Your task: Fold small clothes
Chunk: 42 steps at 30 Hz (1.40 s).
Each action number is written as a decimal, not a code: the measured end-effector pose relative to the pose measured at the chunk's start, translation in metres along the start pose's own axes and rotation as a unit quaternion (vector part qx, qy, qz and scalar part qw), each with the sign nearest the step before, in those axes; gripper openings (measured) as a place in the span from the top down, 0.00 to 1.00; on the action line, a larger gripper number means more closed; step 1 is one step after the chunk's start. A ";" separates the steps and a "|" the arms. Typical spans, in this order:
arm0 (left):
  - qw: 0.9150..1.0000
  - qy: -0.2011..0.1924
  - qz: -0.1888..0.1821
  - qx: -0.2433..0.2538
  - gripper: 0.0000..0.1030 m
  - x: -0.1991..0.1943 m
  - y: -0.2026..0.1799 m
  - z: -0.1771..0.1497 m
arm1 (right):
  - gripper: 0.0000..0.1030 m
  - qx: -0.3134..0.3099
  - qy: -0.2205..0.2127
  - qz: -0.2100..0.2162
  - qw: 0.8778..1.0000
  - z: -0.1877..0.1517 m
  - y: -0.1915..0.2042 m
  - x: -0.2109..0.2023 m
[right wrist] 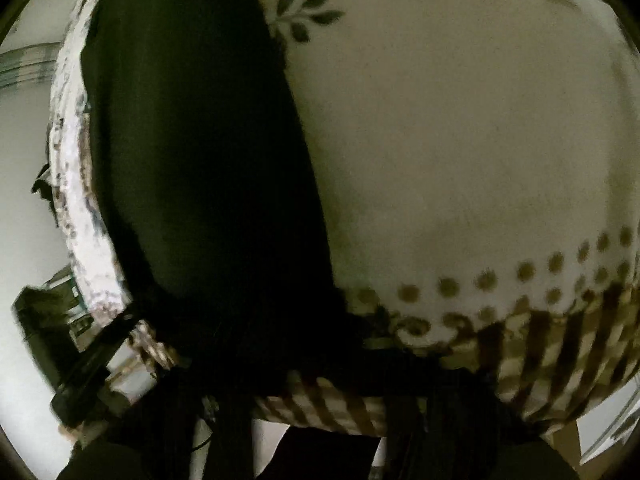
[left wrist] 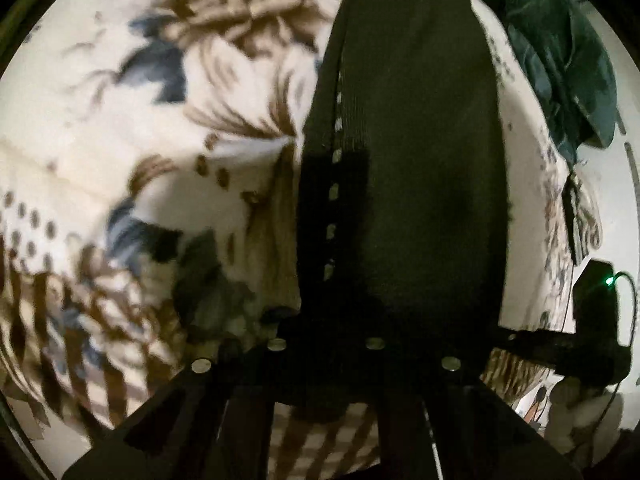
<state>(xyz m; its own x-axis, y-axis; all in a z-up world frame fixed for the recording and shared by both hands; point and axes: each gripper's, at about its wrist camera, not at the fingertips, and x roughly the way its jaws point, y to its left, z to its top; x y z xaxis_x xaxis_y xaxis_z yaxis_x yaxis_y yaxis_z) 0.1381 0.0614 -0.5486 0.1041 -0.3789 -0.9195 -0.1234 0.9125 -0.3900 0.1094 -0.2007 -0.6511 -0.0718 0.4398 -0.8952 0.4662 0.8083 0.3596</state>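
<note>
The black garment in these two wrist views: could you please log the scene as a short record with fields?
garment: black garment, long knit piece lying lengthwise away from the cameras
surface: floral bedspread, cream with brown and blue print
other cloth: dark green fabric, heaped at the far right
left tool: at the garment's near end; state unclear
right tool: near edge dark and blurred; state unclear

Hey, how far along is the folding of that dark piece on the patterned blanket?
Done: the dark garment lies as a long narrow strip on the floral blanket, so it looks folded lengthwise already. In hand: its near end reaches both the left gripper and the right gripper; the grip itself is too dark to confirm. Left: probably folding it across its length. A green garment waits beyond.
</note>
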 end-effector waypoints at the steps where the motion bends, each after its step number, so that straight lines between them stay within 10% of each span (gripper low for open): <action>1: 1.000 -0.009 -0.004 -0.001 0.94 -0.008 -0.001 -0.001 | 0.93 0.002 -0.007 -0.002 1.000 -0.003 0.000 -0.003; 14: 1.000 0.025 -0.005 -0.017 0.92 0.009 0.040 0.009 | 0.93 -0.040 0.008 -0.027 0.999 -0.010 0.017 0.004; 17: 0.998 0.009 -0.038 -0.041 0.73 -0.003 0.045 0.012 | 0.78 -0.035 0.018 0.019 0.999 -0.006 0.011 0.005; 19: 0.998 -0.003 -0.045 -0.045 0.26 -0.010 0.054 0.011 | 0.50 -0.043 0.012 0.065 0.997 -0.008 0.007 -0.004; 23: 0.993 0.015 -0.100 -0.058 0.25 0.012 0.070 0.004 | 0.37 -0.042 0.010 0.073 0.996 -0.009 -0.008 -0.001; 28: 0.997 0.025 -0.076 -0.017 0.25 0.031 0.047 0.004 | 0.34 -0.021 0.012 0.106 0.994 0.002 -0.013 0.026; 30: 0.997 0.021 -0.079 -0.010 0.26 0.028 0.040 0.003 | 0.32 -0.014 0.003 0.127 0.992 0.003 -0.013 0.027; 33: 0.997 0.023 -0.078 0.010 0.92 0.026 0.031 -0.004 | 0.44 -0.019 0.003 0.155 0.988 -0.002 -0.005 0.031; 35: 0.997 0.016 -0.080 0.001 0.92 0.018 0.033 -0.008 | 0.84 -0.023 0.007 0.143 0.989 -0.007 0.003 0.036; 42: 0.988 -0.016 -0.143 -0.053 0.92 -0.026 0.033 -0.009 | 0.88 -0.001 -0.022 0.183 0.983 -0.017 0.008 0.001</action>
<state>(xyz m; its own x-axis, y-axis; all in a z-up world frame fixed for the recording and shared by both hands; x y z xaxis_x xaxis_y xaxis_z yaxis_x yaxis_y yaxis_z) 0.1222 0.1002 -0.5382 0.1804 -0.6125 -0.7696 -0.1871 0.7468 -0.6382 0.0979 -0.1865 -0.6446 0.1383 0.6841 -0.7162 0.4514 0.6001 0.6604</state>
